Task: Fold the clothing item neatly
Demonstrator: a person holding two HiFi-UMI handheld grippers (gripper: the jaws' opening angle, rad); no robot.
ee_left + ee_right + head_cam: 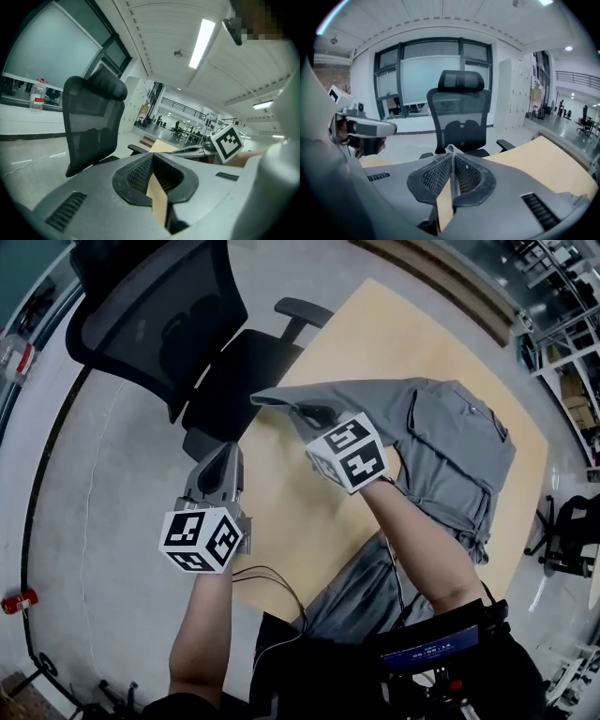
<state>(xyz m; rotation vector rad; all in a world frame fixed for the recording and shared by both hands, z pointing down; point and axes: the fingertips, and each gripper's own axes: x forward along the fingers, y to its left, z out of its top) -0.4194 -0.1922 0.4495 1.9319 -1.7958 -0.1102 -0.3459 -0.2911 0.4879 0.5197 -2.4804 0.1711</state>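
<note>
On the light wooden table (375, 334) lies the grey garment (450, 442), bunched toward the right side, with one part drawn out to the left and another hanging over the near edge. The right gripper (314, 416) is closed on the tip of that drawn-out part; a small tuft of fabric shows at the meeting jaws in the right gripper view (449, 150). The left gripper (225, 454) hovers off the table's left edge, jaws fully together and holding nothing (confirmed in the left gripper view). Beyond the table stands a black mesh office chair (159, 315) on a pale grey floor (94, 521). A small red item (19, 601) lies on the floor at far left. Large windows (431, 77) span the wall behind the chair. White lockers (513, 93) stand beside them. A strip light (201, 42) runs along the ceiling.
</note>
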